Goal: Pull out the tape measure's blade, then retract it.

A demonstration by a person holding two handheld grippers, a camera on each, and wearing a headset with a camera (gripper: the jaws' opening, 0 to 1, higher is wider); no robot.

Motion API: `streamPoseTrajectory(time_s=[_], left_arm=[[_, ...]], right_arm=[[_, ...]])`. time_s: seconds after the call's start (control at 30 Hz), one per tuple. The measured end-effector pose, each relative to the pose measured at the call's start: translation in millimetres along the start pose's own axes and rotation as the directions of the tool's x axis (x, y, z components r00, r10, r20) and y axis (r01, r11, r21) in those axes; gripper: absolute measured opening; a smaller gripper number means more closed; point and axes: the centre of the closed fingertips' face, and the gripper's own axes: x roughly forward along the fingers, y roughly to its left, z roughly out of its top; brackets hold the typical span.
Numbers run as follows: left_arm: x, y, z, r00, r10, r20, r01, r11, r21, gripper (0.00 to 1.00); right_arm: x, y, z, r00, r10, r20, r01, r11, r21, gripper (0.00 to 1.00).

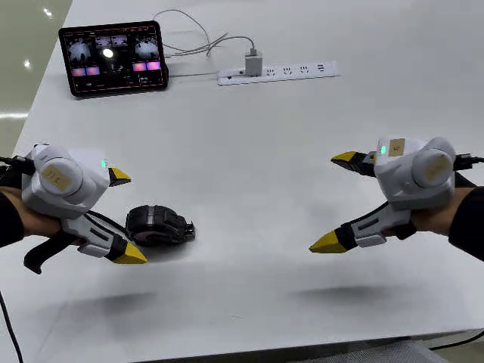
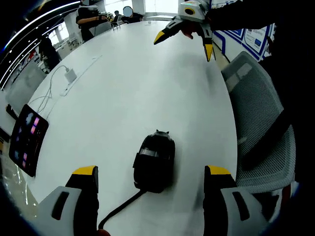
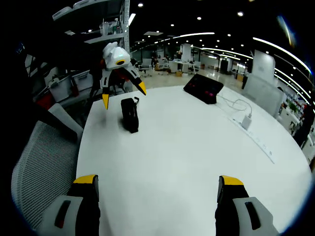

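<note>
Left gripper (image 1: 127, 217) wide open, straddling tape measure (image 1: 157, 224), probably to clamp its case. Right gripper (image 1: 335, 200) open, empty, well apart, likely waiting to pull

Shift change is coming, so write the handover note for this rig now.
Left gripper: open, jaws either side of the tape measure, not touching it.
Right gripper: open, above the table, well apart from the tape measure.
Tape measure lies on the table, blade in.
Done: nothing yet.
Left: grip it, pull the blade out, retract it.
</note>
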Motion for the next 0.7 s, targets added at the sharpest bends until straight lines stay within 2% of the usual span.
streamPoseTrajectory(time_s=[0.17, 0.3, 0.53, 0.6, 0.7], left_arm=[[8.2, -1.7, 1.2, 0.9997, -0.017, -0.015, 0.017, 1.000, 0.020, 0.80], [13.2, -3.6, 1.6, 0.9988, -0.042, -0.027, 0.043, 0.999, 0.029, 0.74], [18.0, -5.7, 2.7, 0.9977, -0.056, -0.038, 0.058, 0.998, 0.040, 0.65], [20.1, -6.7, 3.9, 0.9973, -0.063, -0.039, 0.064, 0.997, 0.039, 0.64], [23.7, -10.2, 4.0, 0.9954, -0.081, -0.051, 0.083, 0.996, 0.037, 0.59]], right_arm=[[16.4, 4.9, -0.2, 0.9996, 0.025, -0.013, -0.025, 1.000, -0.017, 0.99], [29.1, 8.7, 4.9, 0.9992, 0.040, -0.001, -0.040, 0.999, -0.031, 0.99], [51.2, 12.5, 11.5, 0.9977, 0.068, 0.000, -0.067, 0.996, -0.057, 0.99], [59.5, 15.9, 10.3, 0.9942, 0.107, -0.003, -0.107, 0.993, -0.050, 0.99], [71.0, 19.1, 11.1, 0.9924, 0.123, -0.012, -0.123, 0.990, -0.066, 0.99]])
